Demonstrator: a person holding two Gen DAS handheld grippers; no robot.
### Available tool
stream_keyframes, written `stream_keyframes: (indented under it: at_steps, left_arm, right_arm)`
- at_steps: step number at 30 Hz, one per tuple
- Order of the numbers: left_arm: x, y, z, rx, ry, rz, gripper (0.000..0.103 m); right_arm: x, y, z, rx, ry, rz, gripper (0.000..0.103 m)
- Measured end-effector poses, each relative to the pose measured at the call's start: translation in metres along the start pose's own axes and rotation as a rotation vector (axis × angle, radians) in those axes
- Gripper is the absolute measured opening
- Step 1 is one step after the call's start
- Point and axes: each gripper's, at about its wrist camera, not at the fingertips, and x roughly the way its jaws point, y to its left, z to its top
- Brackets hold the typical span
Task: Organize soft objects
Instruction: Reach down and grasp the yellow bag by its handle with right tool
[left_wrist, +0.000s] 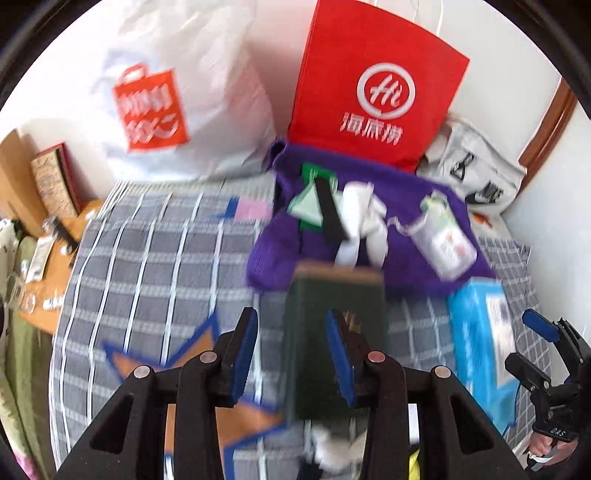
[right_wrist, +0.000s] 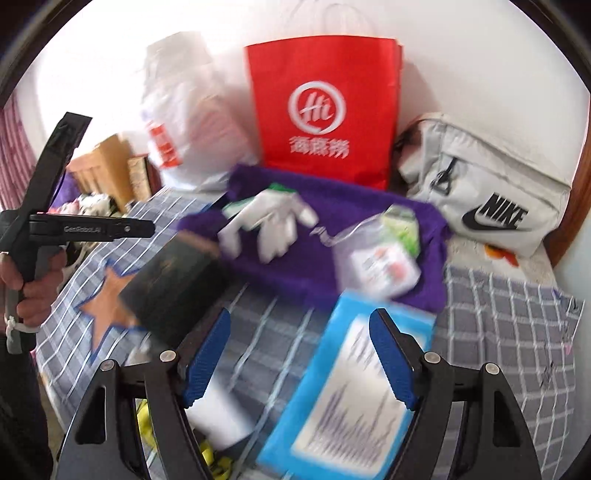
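Purple knit cloth (right_wrist: 325, 266) is lying spread on the plaid bed (right_wrist: 509, 332) in front of a red paper bag (right_wrist: 325, 107), w/ white gloves (right_wrist: 273, 225) and a clear packet (right_wrist: 380, 258) sitting loose on top, unsorted. A blue pack (right_wrist: 351, 387) is lying just beside the cloth's near edge; a dark green box (left_wrist: 332, 339) is sitting left of it. Left tongs (left_wrist: 291, 354) are hanging part-open over the bed, right pad in front of the box; contact can't be told (blur), nothing clearly held. Right tongs (right_wrist: 299, 358) are hovering wide open above the blue pack, empty. White plastic bag (left_wrist: 177, 107) and grey Nike bag (right_wrist: 484, 199) are waiting at the back. Est. progress: early; apparently nothing bagged yet, all soft items are still needing sorting.
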Motion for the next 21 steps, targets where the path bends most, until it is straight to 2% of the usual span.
stream_keyframes:
  at_steps: [7,12,17,19,21]
  left_arm:
    - [-0.014,0.015,-0.059,-0.033,0.023,-0.013,0.037]
    - [-0.014,0.018,-0.097,-0.033,0.045,-0.018,0.037]
    - [-0.016,0.015,-0.125,-0.015,0.067,-0.029,0.037]
    - [-0.016,0.015,-0.13,-0.02,0.073,-0.036,0.037]
    - [-0.015,0.014,-0.135,-0.017,0.078,-0.044,0.037]
  right_arm:
    - [-0.017,0.034,-0.057,0.037,0.053,0.051,0.077]
    - [-0.014,0.043,-0.094,0.088,0.089,0.049,0.077]
    - [0.001,0.047,-0.109,0.118,0.107,0.062,0.076]
    - [0.012,0.051,-0.112,0.108,0.108,0.055,0.073]
    - [0.023,0.052,-0.116,0.106,0.13,0.048,0.055]
